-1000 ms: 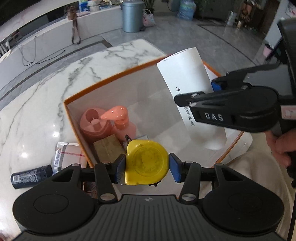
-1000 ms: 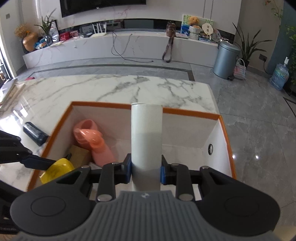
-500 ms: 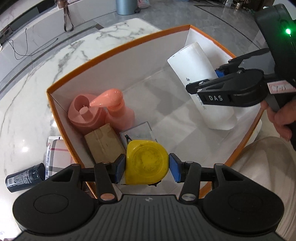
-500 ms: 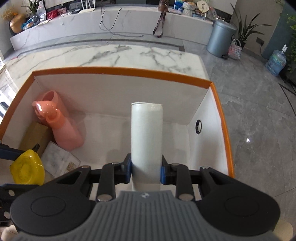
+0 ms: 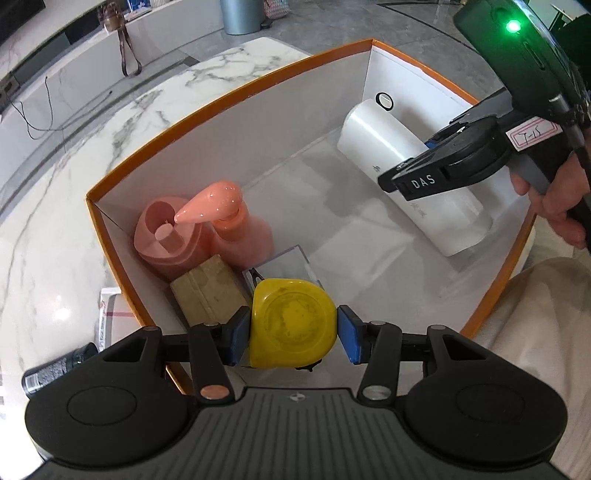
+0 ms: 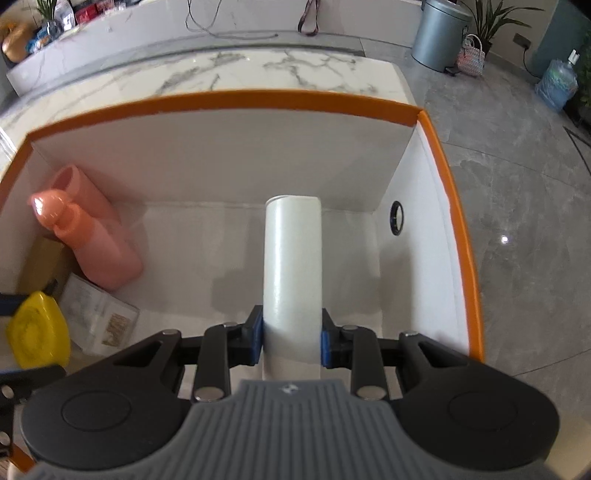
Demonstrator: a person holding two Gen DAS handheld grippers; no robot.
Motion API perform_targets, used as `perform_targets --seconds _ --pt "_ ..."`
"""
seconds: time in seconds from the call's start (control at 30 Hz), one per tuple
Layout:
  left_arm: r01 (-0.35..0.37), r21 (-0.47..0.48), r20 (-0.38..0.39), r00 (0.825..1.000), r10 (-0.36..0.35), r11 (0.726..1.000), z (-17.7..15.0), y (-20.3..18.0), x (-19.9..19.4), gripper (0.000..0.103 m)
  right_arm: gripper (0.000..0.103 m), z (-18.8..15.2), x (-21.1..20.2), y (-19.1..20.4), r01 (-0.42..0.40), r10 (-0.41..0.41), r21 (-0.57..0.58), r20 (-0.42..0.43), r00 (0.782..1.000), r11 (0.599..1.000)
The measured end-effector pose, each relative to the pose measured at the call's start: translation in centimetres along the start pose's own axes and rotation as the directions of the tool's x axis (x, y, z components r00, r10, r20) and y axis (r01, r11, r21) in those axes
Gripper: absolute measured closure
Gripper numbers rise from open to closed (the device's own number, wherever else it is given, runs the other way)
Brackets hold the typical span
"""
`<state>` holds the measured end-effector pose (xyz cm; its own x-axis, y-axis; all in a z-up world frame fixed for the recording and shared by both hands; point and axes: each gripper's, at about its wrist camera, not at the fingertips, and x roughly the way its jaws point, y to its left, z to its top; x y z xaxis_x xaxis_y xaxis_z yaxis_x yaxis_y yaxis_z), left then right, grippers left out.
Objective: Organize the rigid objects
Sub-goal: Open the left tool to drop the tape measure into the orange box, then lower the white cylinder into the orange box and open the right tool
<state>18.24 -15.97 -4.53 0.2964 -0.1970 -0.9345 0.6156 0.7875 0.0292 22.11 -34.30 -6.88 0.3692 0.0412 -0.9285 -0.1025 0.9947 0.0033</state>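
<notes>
The left tongs (image 5: 293, 334) are clamping a yellow tape measure (image 5: 291, 325), its blue pads (image 5: 240, 338) pressing both flanks of the smooth, rounded plastic shell, which is scuffed on its flat face. They are holding it low inside the box (image 5: 221, 99), near the front wall and over a small clear case (image 5: 284, 264). The right tongs (image 6: 291, 339) are gripping a white tube (image 6: 291, 269), a matte, plain cylinder with small print down one side, pinched near one end and tilting toward the box's far right corner; I cannot tell whether its lower end is touching the floor of the box. A hand (image 5: 557, 195) is holding the right tool's handle.

The box is stiff card, white and slightly glossy inside, with an orange rim and a round black-ringed hole (image 6: 397, 218) in its right wall. In its left corner a glossy pink pump bottle (image 5: 229, 221) is standing against a pink round holder (image 5: 166, 236), with a brown cardboard block (image 5: 210, 291) lying just in front.

The box is sitting on a white marble table (image 5: 55, 221) with grey veins, polished and catching glare. A dark can (image 5: 55, 369) and a striped packet (image 5: 114, 314) are lying on it beside the box. Beyond, grey polished floor tiles, a long marble ledge, a grey bin (image 6: 439, 35), potted plants and a water jug (image 6: 557, 85) are showing.
</notes>
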Motion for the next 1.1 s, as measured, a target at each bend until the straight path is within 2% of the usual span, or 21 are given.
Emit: perform_targets --seconds 0.27,0.53,0.8,0.97,1.1 --pt "-0.024 0.013 0.012 1.0 0.024 1.0 0.0 -0.2 0.2 0.045 0.073 -0.2 -0.2 0.0 0.03 -0.031 -0.035 -0.01 0.999 0.999" --pt "-0.045 0.005 0.038 0.998 0.045 0.999 -0.3 0.1 0.0 0.04 0.07 -0.4 -1.3 -0.1 0.051 -0.051 -0.059 0.005 0.999 0.997" --pt "-0.044 -0.086 0.124 0.991 0.054 0.995 -0.8 1.5 -1.5 0.04 0.072 -0.8 -2.0 0.2 0.062 -0.061 -0.085 0.02 0.998 0.994" --pt "-0.039 -0.113 0.141 0.989 0.054 0.993 -0.9 1.9 -1.7 0.042 0.073 -1.0 -2.6 0.5 0.079 -0.076 -0.113 0.028 0.997 0.991" --pt "-0.037 -0.12 0.148 0.987 0.055 0.992 -1.2 1.8 -1.2 0.048 0.074 -1.2 -3.3 0.5 0.084 -0.08 -0.125 0.034 0.996 0.989"
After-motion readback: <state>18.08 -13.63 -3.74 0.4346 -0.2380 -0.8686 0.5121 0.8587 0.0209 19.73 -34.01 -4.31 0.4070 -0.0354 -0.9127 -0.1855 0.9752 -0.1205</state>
